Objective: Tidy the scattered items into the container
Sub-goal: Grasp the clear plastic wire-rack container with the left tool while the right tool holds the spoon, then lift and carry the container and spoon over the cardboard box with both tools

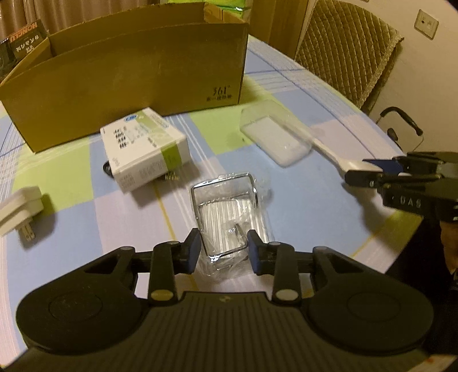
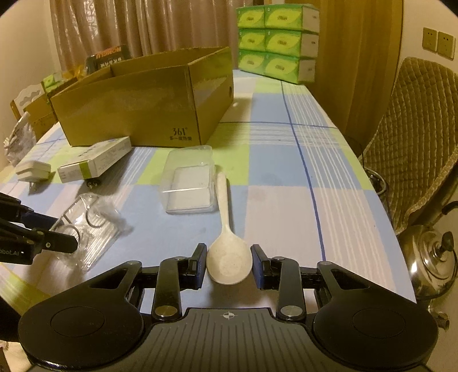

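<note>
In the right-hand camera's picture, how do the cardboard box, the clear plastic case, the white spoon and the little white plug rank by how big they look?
1. cardboard box
2. clear plastic case
3. white spoon, though it lies nearest the camera, which enlarges it, so 2 and 3 are uncertain
4. white plug

Both grippers (image 1: 223, 248) (image 2: 229, 266) — jaws closed in.

— What sort of place is this?
— A home, a dining room by the look: a checked cloth over the tabletop (image 2: 286, 177), a quilted chair cover (image 2: 415, 148), drawn curtains (image 2: 120, 25).
— Anything else?
— Stacked tissue boxes (image 2: 277, 40), a metal kettle (image 2: 432, 260) (beside the chair), wall sockets (image 2: 438, 43).
</note>
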A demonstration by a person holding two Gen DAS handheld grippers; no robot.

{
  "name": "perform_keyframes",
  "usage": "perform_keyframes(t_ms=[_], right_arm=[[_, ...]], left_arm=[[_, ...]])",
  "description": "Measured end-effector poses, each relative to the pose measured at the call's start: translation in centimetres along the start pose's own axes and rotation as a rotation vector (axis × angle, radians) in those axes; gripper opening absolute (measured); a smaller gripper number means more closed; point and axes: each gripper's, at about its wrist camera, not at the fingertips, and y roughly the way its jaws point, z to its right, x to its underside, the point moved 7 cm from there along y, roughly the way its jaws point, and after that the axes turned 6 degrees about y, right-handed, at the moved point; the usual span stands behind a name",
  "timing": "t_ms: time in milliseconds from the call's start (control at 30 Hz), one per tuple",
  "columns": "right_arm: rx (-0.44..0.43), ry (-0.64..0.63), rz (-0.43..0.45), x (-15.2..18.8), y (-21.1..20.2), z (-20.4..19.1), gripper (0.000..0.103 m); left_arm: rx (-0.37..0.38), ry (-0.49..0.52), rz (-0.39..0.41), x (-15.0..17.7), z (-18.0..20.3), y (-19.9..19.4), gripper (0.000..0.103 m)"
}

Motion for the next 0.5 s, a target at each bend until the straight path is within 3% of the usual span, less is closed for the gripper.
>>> perform_keyframes(t_ms=[133,267,367,500], right_arm=[[0.004,-0.003,-0.002,0.1,0.0,-0.2,0.030],[0.002,-0.028,-0.016,0.4,0.4,-0.4,0.030],[-0.001,-0.062,-0.020,0.7,0.7,-0.7,0.030],[0.009,-0.098,-0.007,0.8,1.0,-0.9,0.030]], left_arm=[[-0.017,-0.032,-0.004,0.2,-0.1,0.2,0.038],[-0.032,-0.037,-0.001,0.1,-0.1,0.6,0.039],[-0.026,-0.043,-0.008,0.1,0.0,0.9,0.029],[-0.007,-0.034,-0.009,0.2,0.1,0.6,0.028]])
